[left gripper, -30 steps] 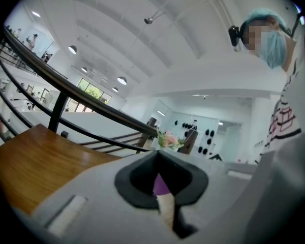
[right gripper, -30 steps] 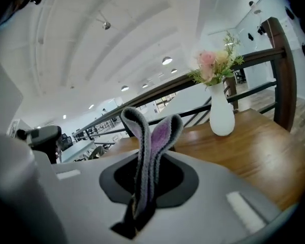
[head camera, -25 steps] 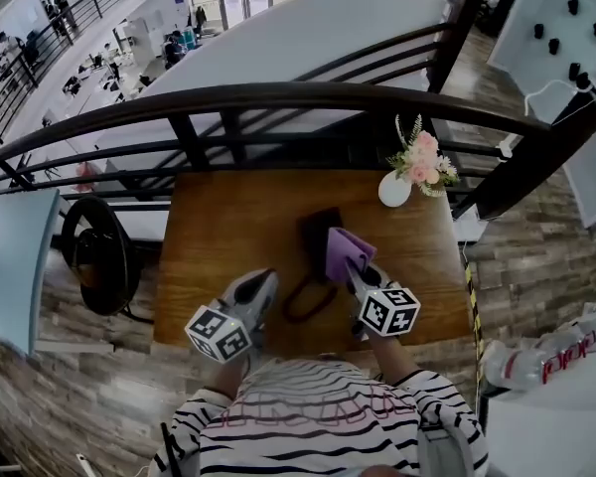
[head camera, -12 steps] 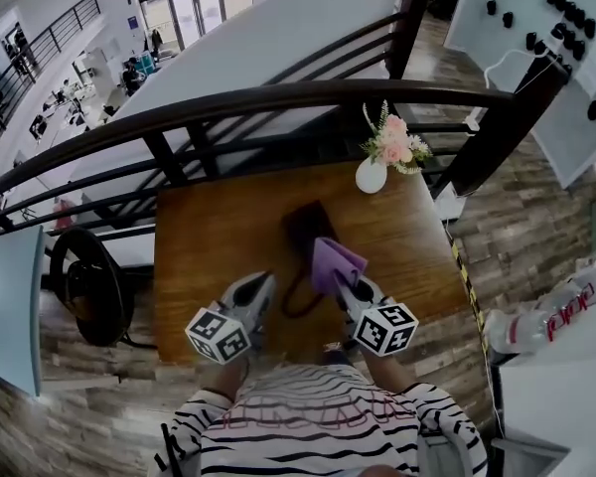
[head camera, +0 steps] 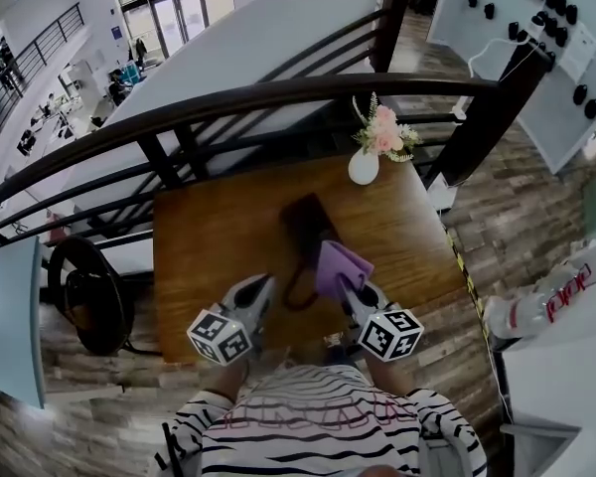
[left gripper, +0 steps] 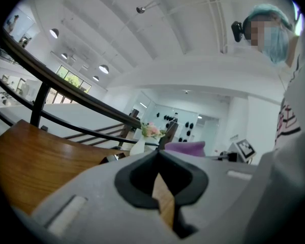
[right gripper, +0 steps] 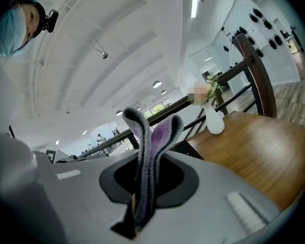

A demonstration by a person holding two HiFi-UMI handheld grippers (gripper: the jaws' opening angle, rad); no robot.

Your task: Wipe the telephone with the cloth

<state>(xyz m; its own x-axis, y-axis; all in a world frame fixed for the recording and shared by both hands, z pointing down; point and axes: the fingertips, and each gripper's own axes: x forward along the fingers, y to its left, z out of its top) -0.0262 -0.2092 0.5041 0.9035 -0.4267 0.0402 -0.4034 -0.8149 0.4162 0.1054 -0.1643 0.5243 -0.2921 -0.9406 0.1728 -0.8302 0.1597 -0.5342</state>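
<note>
Telephone (head camera: 306, 219) lies mid-tabletop (head camera: 209, 246), its cord (head camera: 296, 288) looping toward the near edge. The right gripper (head camera: 353, 288) clamps the purple cloth (head camera: 340, 264) near it. The left gripper (head camera: 262, 286) is closed and empty. Risk: with nothing bracing it, a wipe may slide the telephone toward the vase (head camera: 364, 167).

you stand at a small wooden table (head camera: 209, 237) just beside a dark curved railing (head camera: 228, 102), with an open lower hall and tall glass doors (head camera: 169, 18) beyond it. the floor (head camera: 507, 217) is wood plank. a white wall panel (head camera: 561, 107) dotted with black knobs stands to your right, and round ceiling lights (left gripper: 54, 33) glow overhead.
</note>
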